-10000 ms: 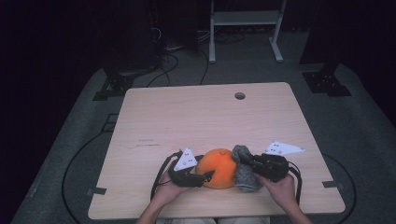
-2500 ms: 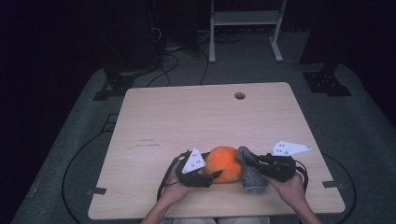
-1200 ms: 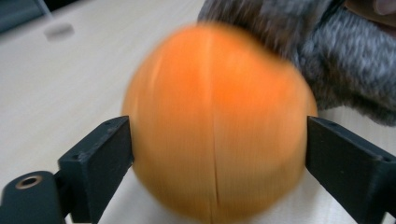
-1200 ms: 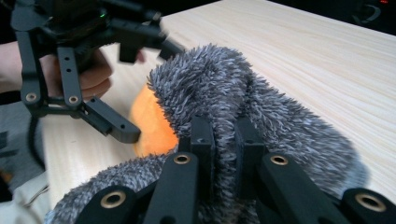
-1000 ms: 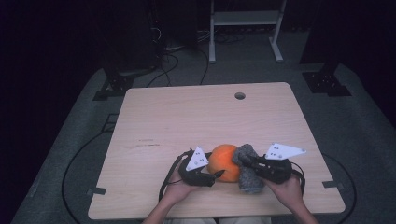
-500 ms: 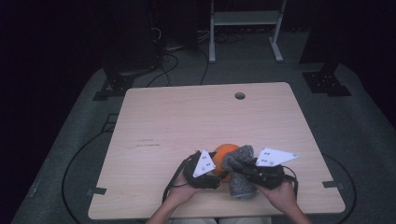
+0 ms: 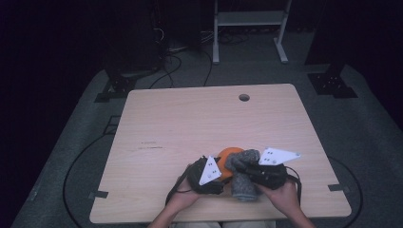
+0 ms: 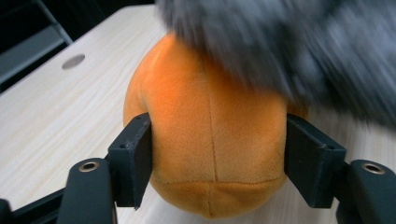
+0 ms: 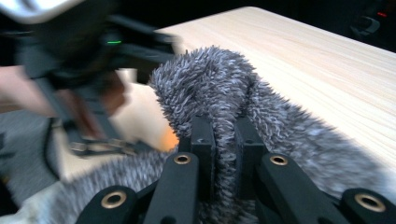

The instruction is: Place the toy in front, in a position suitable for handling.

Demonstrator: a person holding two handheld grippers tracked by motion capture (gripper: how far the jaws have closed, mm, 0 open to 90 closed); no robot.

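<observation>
The left gripper [image 8: 217, 168] is clamping the orange plush [image 8: 210, 140], its jaws having just been closing further on it. The right gripper [image 9: 224, 140] is pinching the grey sock [image 9: 219, 88]. In the high view both are sitting low centre, the sock now riding further over the plush than before; covering looks nearly underway.

The high view looks forward and down from above the person's side, taking in the whole table [image 7: 190, 123] from well off. The left gripper view sits very near, looking along its own jaws across the tabletop at an orange plush ball [image 8: 210, 140]. The right gripper view, equally near, looks along its jaws at a grey fuzzy sock [image 9: 224, 93]. All three views share the ball, the sock and the tabletop.
</observation>
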